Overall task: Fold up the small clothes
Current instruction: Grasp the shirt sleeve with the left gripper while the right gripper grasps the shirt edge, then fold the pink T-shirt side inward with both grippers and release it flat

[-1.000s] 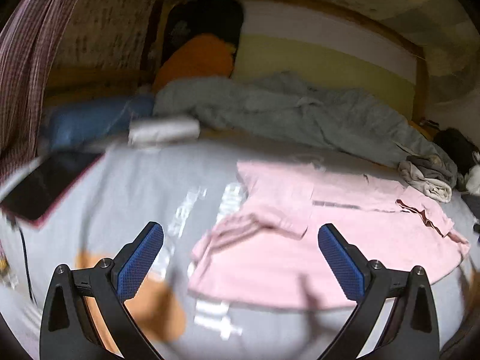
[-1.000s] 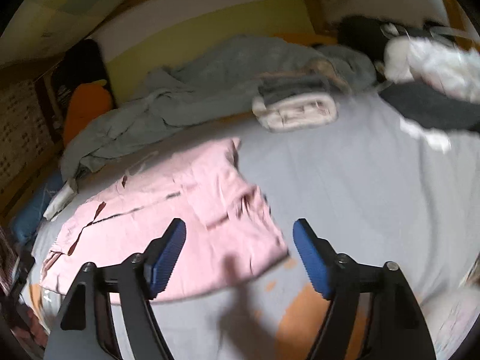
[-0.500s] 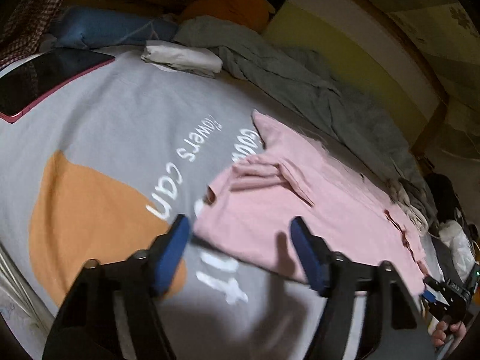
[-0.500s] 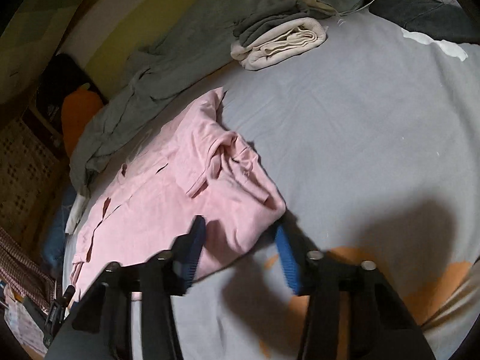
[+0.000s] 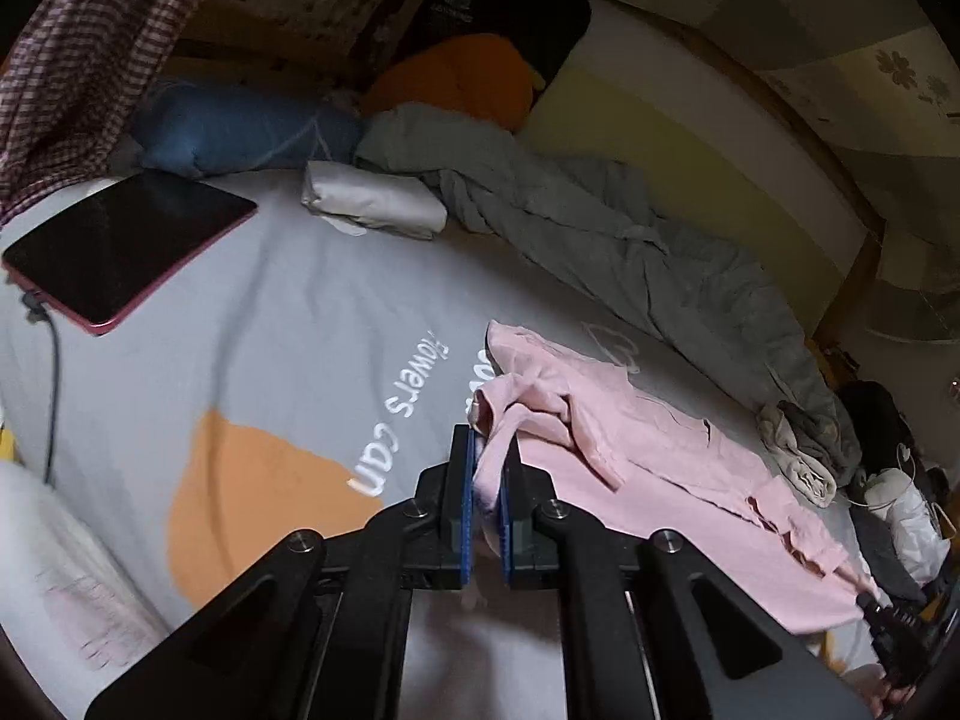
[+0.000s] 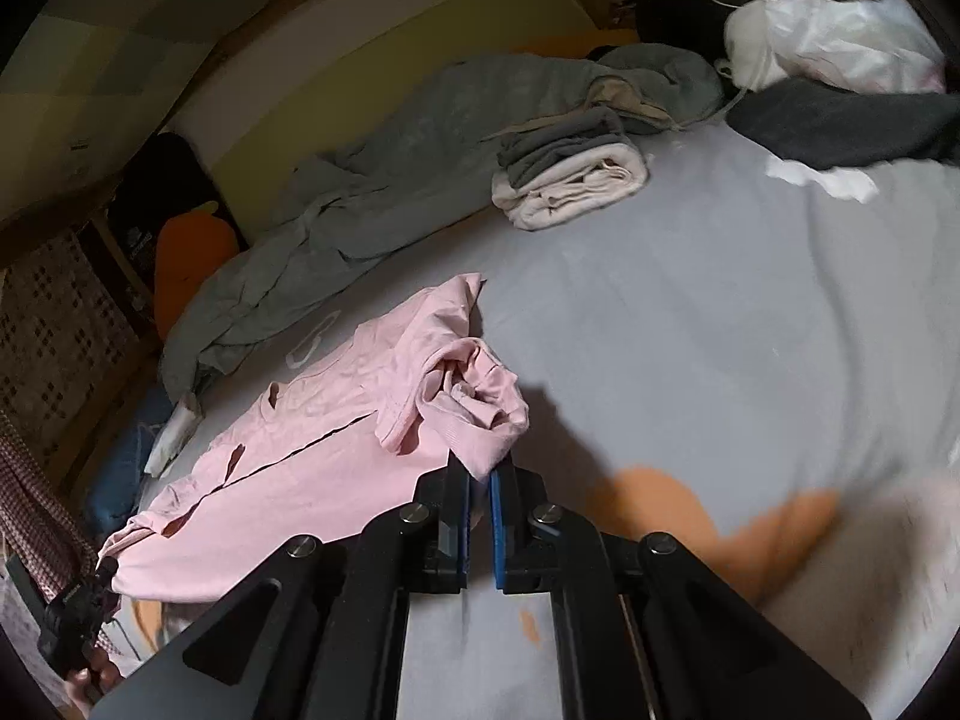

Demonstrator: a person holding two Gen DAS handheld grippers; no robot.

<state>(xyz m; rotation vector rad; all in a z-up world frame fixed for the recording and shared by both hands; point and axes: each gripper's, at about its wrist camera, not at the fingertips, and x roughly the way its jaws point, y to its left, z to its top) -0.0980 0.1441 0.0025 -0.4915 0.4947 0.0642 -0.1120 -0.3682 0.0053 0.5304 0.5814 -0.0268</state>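
— While the pink shirt (image 5: 672, 480) lies spread on the grey bedsheet (image 5: 288, 312), what does the left gripper (image 5: 486, 480) have hold of?

— Its blue pads are pressed nearly together with a bunched corner of the pink cloth pinched between them. That corner is lifted a little off the sheet, beside the white lettering.

— And the right gripper (image 6: 478, 501)?

— It is clamped the same way on the shirt's other near corner (image 6: 480, 420), with the fabric puckered up just above the pads. From that view the rest of the shirt stretches away to the left, flat on the bed.

— What else is on the bed?

— A crumpled grey blanket (image 5: 600, 228) runs along the far side, against the yellow headboard. A dark tablet (image 5: 120, 246) rests far left with a cable plugged in. A folded white cloth (image 5: 372, 204) sits near the blanket, and a folded stack of grey and cream clothes (image 6: 570, 180) lies beyond the shirt in the right view. A white plastic bag (image 6: 840, 42) sits far right.
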